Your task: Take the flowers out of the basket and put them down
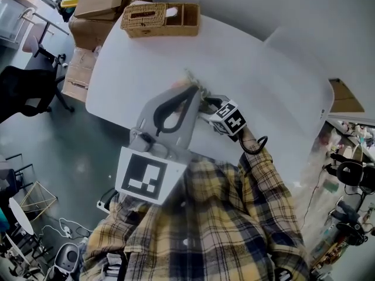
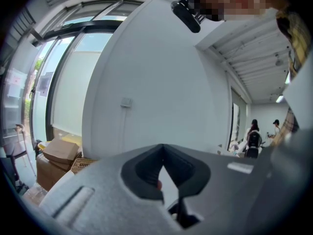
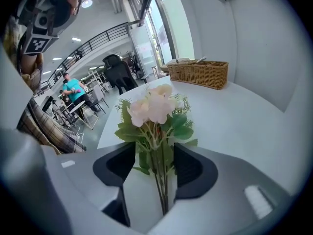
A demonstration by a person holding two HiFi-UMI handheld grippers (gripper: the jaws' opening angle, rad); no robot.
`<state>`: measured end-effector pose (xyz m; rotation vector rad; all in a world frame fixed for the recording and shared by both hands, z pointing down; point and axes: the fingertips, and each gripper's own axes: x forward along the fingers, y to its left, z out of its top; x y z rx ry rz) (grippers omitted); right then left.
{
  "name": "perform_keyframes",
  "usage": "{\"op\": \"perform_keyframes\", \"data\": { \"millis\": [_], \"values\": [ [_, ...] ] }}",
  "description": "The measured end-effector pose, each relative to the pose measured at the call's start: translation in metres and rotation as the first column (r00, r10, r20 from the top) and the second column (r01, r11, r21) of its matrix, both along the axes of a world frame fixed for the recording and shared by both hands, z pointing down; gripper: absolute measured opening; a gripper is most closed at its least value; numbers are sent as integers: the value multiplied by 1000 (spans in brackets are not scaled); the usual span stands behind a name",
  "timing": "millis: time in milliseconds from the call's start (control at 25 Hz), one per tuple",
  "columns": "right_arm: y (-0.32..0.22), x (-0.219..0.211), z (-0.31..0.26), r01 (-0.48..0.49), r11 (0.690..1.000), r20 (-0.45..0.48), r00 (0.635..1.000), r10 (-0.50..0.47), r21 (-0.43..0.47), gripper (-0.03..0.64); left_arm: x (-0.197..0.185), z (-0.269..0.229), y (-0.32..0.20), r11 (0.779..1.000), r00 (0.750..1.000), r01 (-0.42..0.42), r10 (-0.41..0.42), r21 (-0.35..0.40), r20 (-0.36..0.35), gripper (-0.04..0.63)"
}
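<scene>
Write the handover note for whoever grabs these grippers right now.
Left gripper: shut, nothing in it, tip close to the flowers.
Right gripper: jaws apart, stems between them but not pinched.
Flowers: lying on the white table, well clear of the wicker basket at the far edge.
Done: flowers out and set down.
Left: probably only drawing the right gripper back off the stems.

Even daylight from tall windows (image 2: pixel 63 82) leaves the white table (image 1: pixel 246 69) bright with soft shadows, while both gripper views bend strongly and darken at their round edges.
</scene>
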<state>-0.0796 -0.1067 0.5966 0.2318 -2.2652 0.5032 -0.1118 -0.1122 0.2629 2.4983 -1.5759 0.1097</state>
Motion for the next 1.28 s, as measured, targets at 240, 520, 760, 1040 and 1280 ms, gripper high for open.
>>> {"op": "perform_keyframes", "data": {
  "millis": [240,520,760,1040,1280],
  "values": [
    [-5,13,-31,-73,997,69,995,73,3,247,16,-4,0,999,999,-43,43,13,-4,0],
    [-15,40,-118,-227,971,250,947,200,82,233,48,-10,-2,992,993,-117,118,34,-10,0],
    [-19,72,-210,-401,910,436,842,318,110,206,80,-17,-5,982,982,-185,186,47,-14,0],
    [-22,128,-299,-623,770,621,660,422,139,125,123,-23,-6,960,961,-275,276,58,-13,0],
    [-10,157,-339,-696,662,644,647,408,279,69,149,-21,-6,944,945,-326,327,54,-10,0]
  ]
}}
